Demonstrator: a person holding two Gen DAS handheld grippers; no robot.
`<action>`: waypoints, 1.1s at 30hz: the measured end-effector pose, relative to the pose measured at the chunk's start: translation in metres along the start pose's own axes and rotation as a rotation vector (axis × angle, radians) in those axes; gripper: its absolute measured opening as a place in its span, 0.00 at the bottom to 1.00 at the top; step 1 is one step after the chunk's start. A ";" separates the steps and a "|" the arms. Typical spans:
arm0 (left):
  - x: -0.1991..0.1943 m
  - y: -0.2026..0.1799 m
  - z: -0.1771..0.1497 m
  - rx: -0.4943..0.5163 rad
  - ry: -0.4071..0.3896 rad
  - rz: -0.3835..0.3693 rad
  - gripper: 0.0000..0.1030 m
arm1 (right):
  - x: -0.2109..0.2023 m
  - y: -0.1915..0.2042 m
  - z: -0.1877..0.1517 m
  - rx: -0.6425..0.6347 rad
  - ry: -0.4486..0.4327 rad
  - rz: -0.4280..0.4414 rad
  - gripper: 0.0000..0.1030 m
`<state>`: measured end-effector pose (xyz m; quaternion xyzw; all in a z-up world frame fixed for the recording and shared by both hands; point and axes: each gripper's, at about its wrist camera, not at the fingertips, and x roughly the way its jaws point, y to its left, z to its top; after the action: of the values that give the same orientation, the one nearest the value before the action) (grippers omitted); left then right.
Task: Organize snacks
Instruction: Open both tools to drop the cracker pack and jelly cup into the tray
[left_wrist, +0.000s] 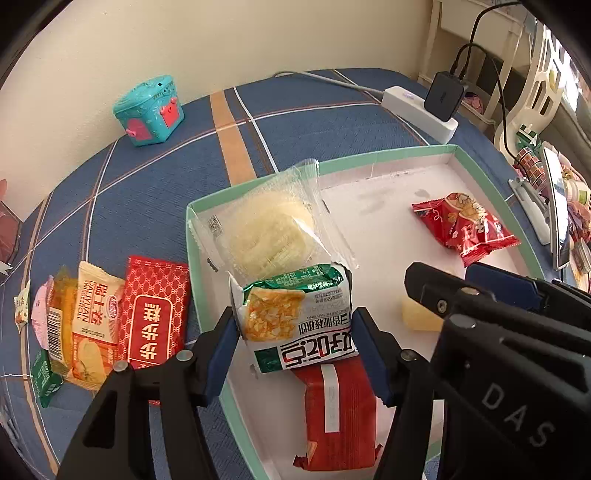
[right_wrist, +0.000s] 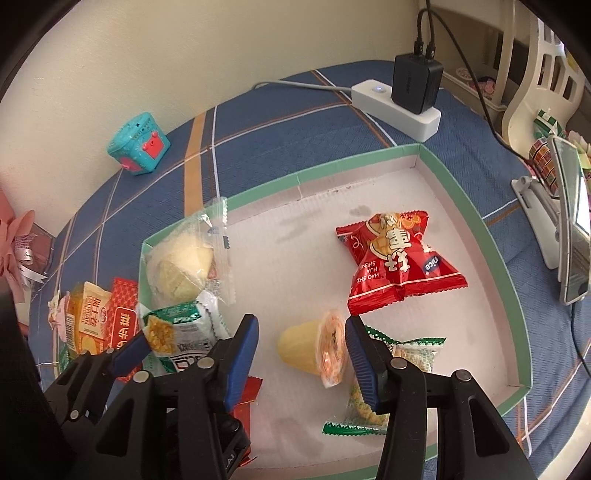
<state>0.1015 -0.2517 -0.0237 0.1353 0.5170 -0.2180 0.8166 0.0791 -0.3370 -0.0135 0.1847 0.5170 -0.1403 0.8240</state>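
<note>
The tablecloth (left_wrist: 314, 122) is woven cloth, matt, with a fine rib. The box (right_wrist: 472, 229) looks like cardboard — matt, its white floor faintly stained. The red snack bag (right_wrist: 399, 266) is glossy plastic film; the clear wrapper (left_wrist: 269, 221) is thin, crinkled plastic. The power strip (right_wrist: 395, 107) is smooth white plastic — the charger (right_wrist: 417, 83) matt black.

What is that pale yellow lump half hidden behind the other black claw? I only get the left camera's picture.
Observer: A small yellow jelly cup with an orange lid, lying on its side in the tray.
Visitor: Is that claw squeezing it?
Observer: No. The right gripper has its jaws open, with the cup between them.
Visitor: Anything else there I can't see?
Observer: A green-edged packet lies flat in the tray, partly under that gripper's right-hand finger.
</note>
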 end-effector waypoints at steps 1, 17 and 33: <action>-0.004 0.000 0.000 0.003 -0.006 0.000 0.65 | -0.005 0.000 0.000 0.001 -0.009 0.001 0.52; -0.038 0.072 -0.007 -0.272 0.017 0.009 0.72 | -0.047 -0.006 0.000 0.035 -0.085 -0.005 0.51; -0.052 0.150 -0.034 -0.516 0.020 0.060 0.73 | -0.036 0.051 -0.016 -0.092 -0.034 0.018 0.51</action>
<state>0.1299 -0.0952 0.0080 -0.0600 0.5595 -0.0534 0.8249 0.0728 -0.2827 0.0212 0.1489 0.5071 -0.1121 0.8415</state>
